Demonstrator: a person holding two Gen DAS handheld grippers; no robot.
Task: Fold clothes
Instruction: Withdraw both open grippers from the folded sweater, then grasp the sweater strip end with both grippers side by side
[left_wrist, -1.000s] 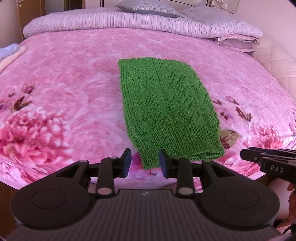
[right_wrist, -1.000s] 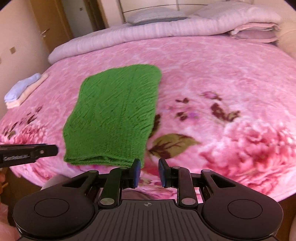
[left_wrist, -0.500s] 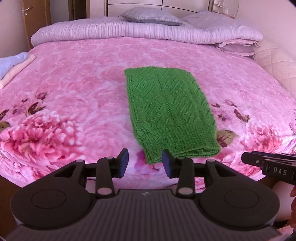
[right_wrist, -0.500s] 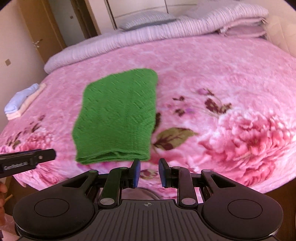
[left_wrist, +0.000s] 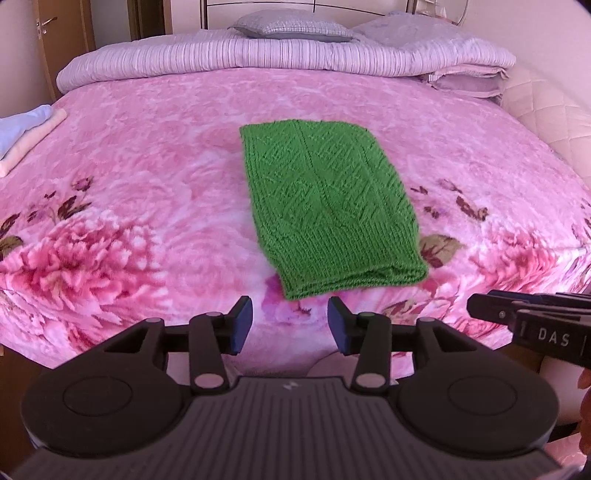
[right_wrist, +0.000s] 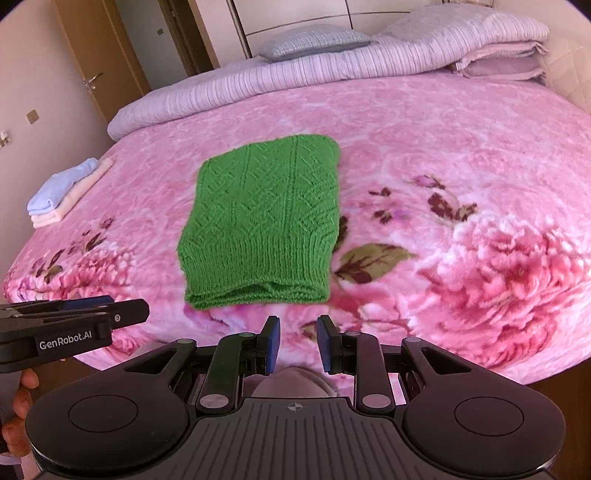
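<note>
A green knitted garment (left_wrist: 325, 206) lies folded into a long rectangle on the pink flowered bed cover (left_wrist: 147, 155), its ribbed hem toward me. In the right wrist view the same garment (right_wrist: 266, 221) sits left of centre. My left gripper (left_wrist: 290, 325) hovers just short of the hem; its jaws are opening and nothing is between them. My right gripper (right_wrist: 297, 343) hangs near the bed's front edge with a narrow empty gap between its blue pads. Each gripper shows at the side of the other's view: the right gripper (left_wrist: 528, 321) and the left gripper (right_wrist: 74, 321).
A small stack of folded pale blue and cream clothes (right_wrist: 62, 192) rests at the bed's left edge. Striped lilac bedding (left_wrist: 258, 55) and pillows (left_wrist: 295, 27) line the head of the bed. A wooden door (right_wrist: 99, 74) stands at the left, and the bed's front edge drops off just below the grippers.
Both grippers have drawn back from the green garment, which now looks smaller and farther off. The left gripper's jaws have spread wider. The right gripper's gap is unchanged.
</note>
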